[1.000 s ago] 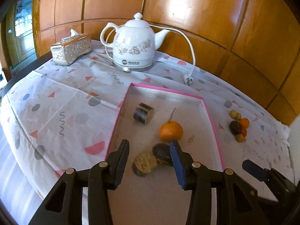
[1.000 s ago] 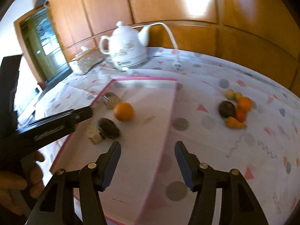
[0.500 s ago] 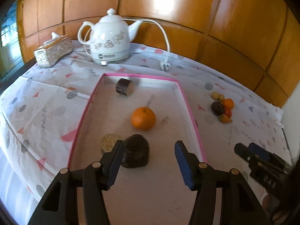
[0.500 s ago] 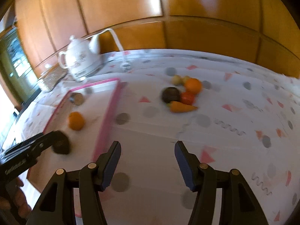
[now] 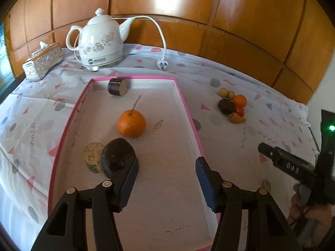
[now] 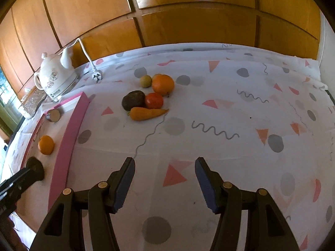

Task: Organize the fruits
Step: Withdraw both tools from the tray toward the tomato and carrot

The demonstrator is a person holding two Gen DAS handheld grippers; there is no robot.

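The pink-rimmed tray [image 5: 189, 117] holds four things: an orange [image 5: 131, 123] near its middle, a dark cut cylinder [image 5: 117, 86] against the far wall at 12 o'clock, and at 7 o'clock from the orange a dark oval fruit [image 5: 117, 156] touching a pale round slice [image 5: 93, 155]. The left gripper [image 5: 166, 179] hangs over the tray's near half with its fingers wide apart and nothing between them; its left fingertip overlaps the dark oval fruit in this view, though contact cannot be told.

Outside the tray, at 2 o'clock from the right gripper's view of it, a loose cluster lies on the patterned tablecloth [image 6: 230, 108]: a second orange [image 6: 162, 84], a small yellowish fruit [image 6: 146, 81], a dark round fruit [image 6: 133, 100], a red tomato [image 6: 154, 100] and an orange carrot-shaped piece [image 6: 146, 113] — all touching or just beside one another. The right gripper [image 6: 164, 177] hovers above bare cloth at 6 o'clock of the cluster, well apart from it, fingers spread and empty.

Cloth is open to the right of the cluster. Beyond the tray's far edge stand a white kettle [image 5: 100, 41], its plug [image 5: 162, 64] lying loose, and a silver tissue box [image 5: 43, 61]. The kettle base bears a label, unreadable.
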